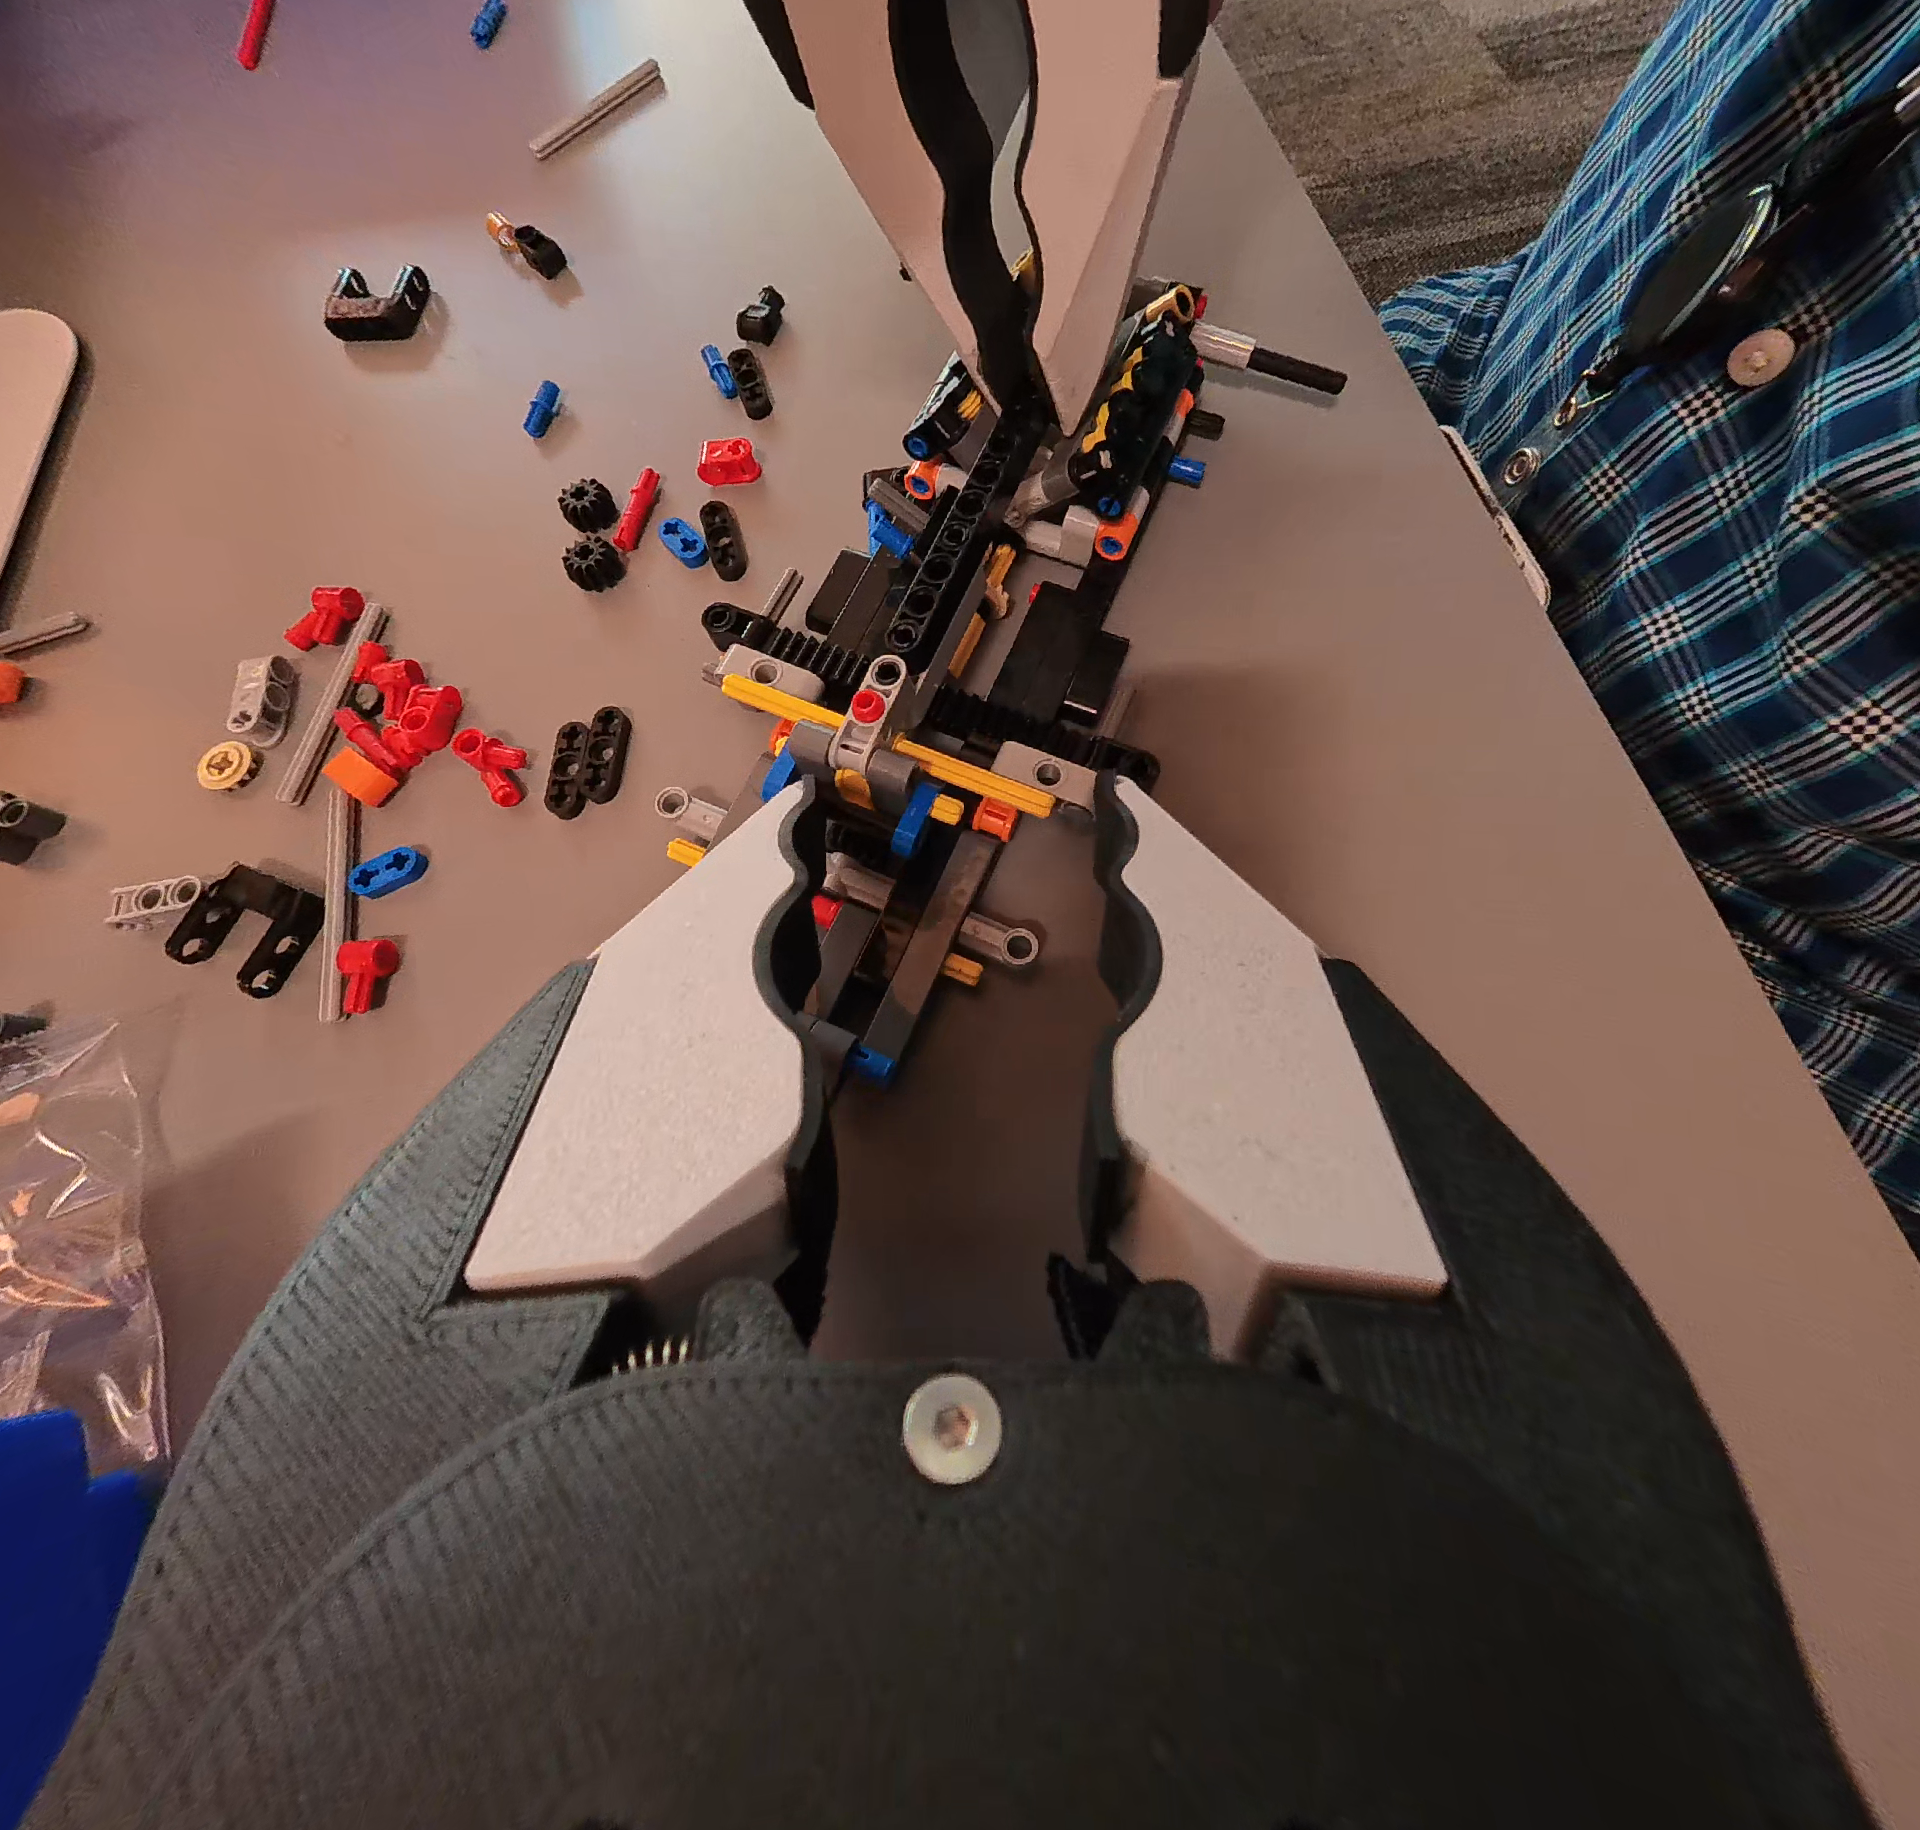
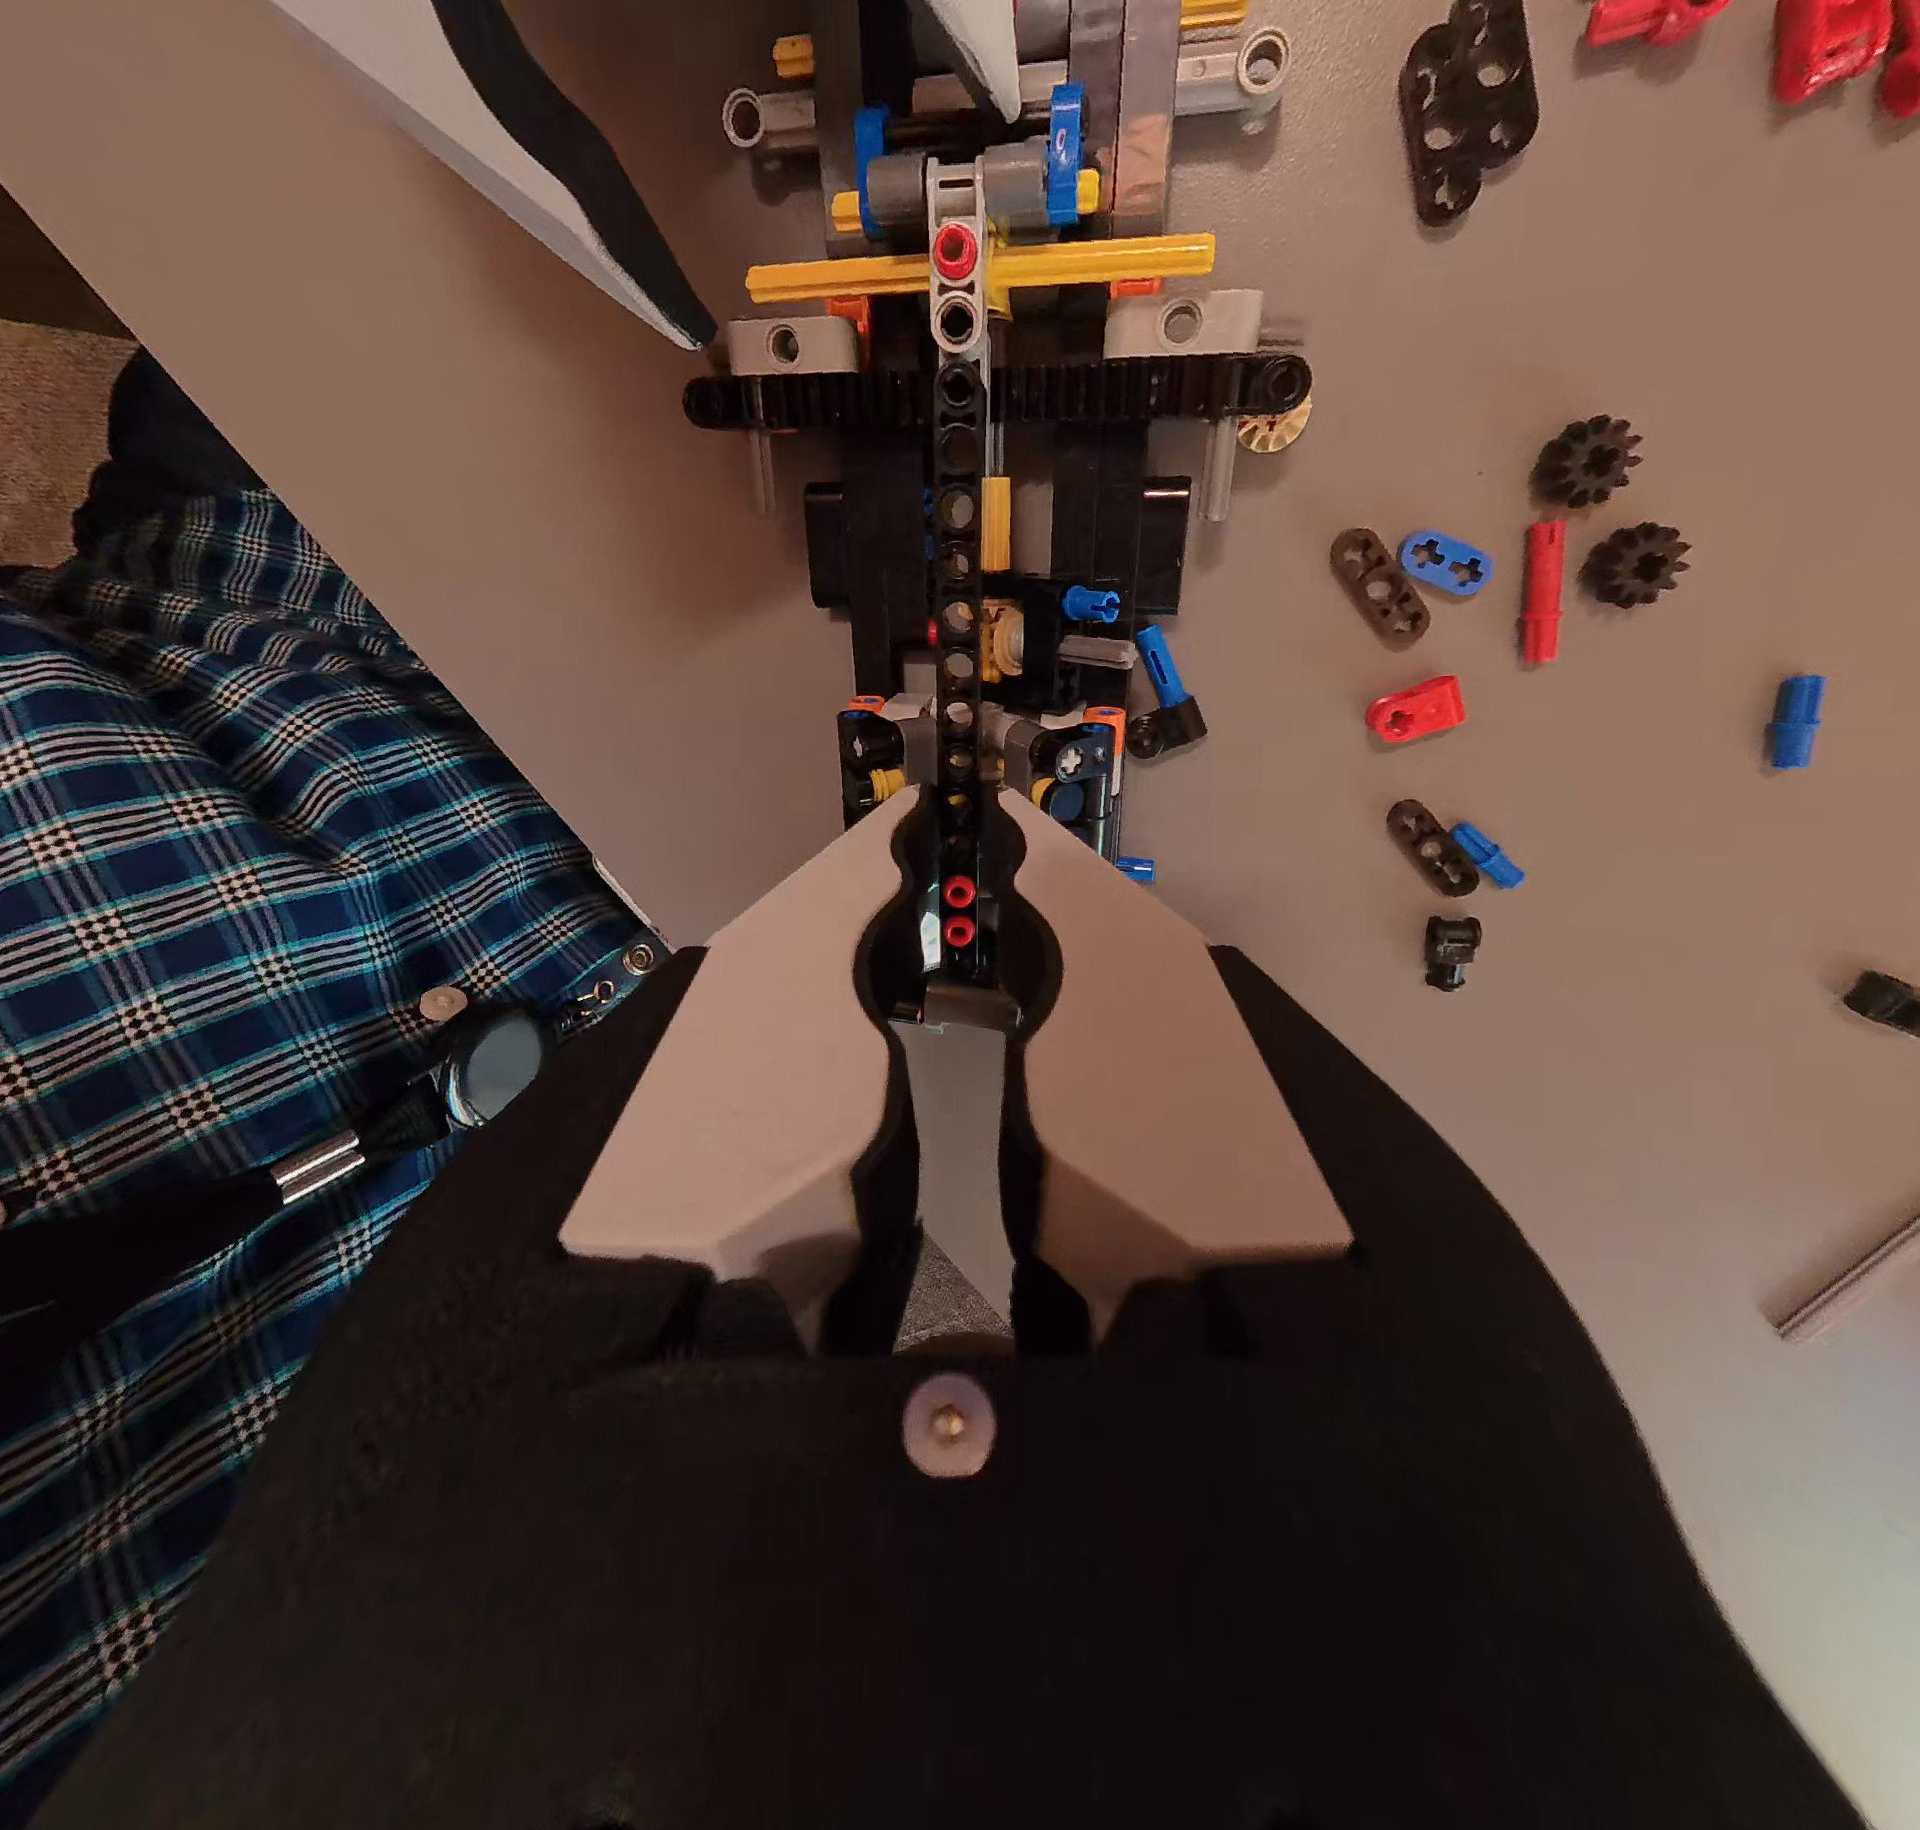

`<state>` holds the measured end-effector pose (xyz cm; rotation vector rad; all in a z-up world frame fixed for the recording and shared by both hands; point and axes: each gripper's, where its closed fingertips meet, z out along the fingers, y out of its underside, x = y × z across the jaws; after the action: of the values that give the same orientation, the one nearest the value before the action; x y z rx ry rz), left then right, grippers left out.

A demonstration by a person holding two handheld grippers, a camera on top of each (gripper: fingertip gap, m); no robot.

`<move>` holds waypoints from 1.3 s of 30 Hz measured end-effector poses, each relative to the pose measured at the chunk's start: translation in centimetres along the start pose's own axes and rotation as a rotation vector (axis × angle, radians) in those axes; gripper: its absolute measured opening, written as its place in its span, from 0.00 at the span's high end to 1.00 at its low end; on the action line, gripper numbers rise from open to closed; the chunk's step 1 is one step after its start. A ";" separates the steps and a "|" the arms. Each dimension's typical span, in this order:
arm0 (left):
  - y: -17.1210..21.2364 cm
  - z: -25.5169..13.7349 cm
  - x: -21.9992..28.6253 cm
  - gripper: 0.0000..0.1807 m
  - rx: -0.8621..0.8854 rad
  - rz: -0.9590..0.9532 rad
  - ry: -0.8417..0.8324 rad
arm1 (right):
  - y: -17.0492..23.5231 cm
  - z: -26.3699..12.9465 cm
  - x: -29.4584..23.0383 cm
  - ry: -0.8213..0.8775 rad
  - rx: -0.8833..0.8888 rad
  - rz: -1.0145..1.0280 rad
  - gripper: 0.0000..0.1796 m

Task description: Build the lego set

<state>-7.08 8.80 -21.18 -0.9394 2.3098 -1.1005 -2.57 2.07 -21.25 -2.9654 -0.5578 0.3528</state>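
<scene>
Nearest to the camera in the right wrist view, the right gripper point(image 2: 958, 814) is closed tightly on one end of a long black beam point(image 2: 958, 575) with a row of holes. This beam runs straight away from the gripper, along the middle of the half-built model point(image 1: 935, 637), and its far end reaches a grey upright piece with a red pin point(image 2: 954, 248) beside a yellow rod point(image 2: 1101, 258). So the long axis of the beam and the long axis of the model are the same line, and both grippers stand on this line, one at each end.

The left gripper point(image 1: 951, 804) has its fingers point(image 1: 665, 1042) apart, one on each side of the narrow grey end of the model, close to it; I cannot tell if they touch it. I judge that the beam must be pressed down onto the frame, and the right gripper is the one to do it, while the left one can steady the model.

The model lies on the grey surface point(image 1: 1351, 845), near its edge, next to a person in a blue checked shirt point(image 1: 1714, 533). Loose parts lie on the other side: red connectors point(image 1: 405, 700), two black gears point(image 2: 1610, 513), blue pins, black links and a plastic bag point(image 1: 62, 1209). They are well apart from the model and block nothing.
</scene>
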 end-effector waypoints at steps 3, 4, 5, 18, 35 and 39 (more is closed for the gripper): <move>0.0 0.0 0.0 0.72 -0.001 0.003 -0.004 | 0.0 0.0 0.0 0.014 -0.009 -0.009 0.98; 0.0 0.0 0.0 0.72 -0.003 0.006 -0.004 | 0.0 0.0 0.0 0.016 -0.011 -0.012 0.98; 0.0 0.0 0.0 0.72 -0.004 0.006 -0.004 | 0.0 0.0 0.0 0.017 -0.010 -0.015 0.98; -1.7 -0.8 0.2 0.74 0.053 0.067 -0.034 | 0.2 -0.5 -0.3 0.026 0.021 -0.037 0.92; -1.5 -2.4 -1.8 0.73 -0.004 0.056 -0.152 | 0.1 -6.9 4.7 0.118 0.419 -0.120 0.94; -1.4 -3.9 -4.2 0.76 -0.065 0.026 -0.292 | -0.7 -6.8 7.2 0.152 0.455 -0.173 0.91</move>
<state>-6.04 13.26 -17.41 -1.0170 2.1223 -0.8202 5.39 5.03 -16.10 -2.4626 -0.6142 0.2020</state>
